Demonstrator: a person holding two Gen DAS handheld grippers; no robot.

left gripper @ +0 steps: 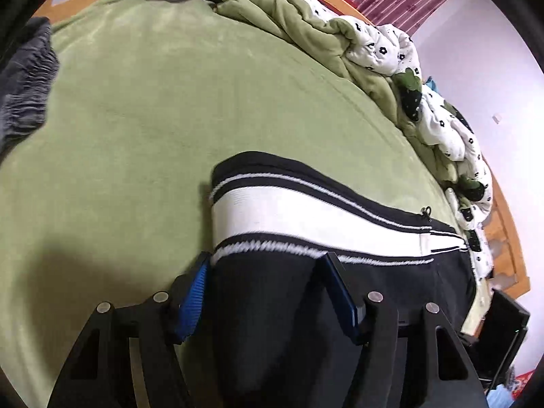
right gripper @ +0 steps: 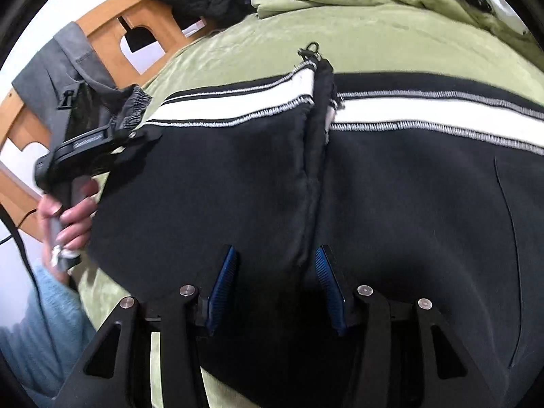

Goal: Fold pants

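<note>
The black pants with the white side stripe lie spread on the green bed cover. In the right wrist view the pants fill most of the frame, with a folded-over edge running up the middle and a zipper pull at the top of that edge.

Your left gripper stands at the corner of the pants. Its blue pads are spread wide, one pad on the green cover just beside the fabric edge, the other over the black cloth. Nothing is pinched between them.

Your right gripper is over the black cloth with its jaws wide apart, straddling the folded edge. It clamps nothing.

In the right wrist view your left hand holds the handle of the left gripper at the left edge of the pants.

A rumpled green and white quilt lies along the far side of the bed. A grey garment hangs over the wooden bed frame
</note>
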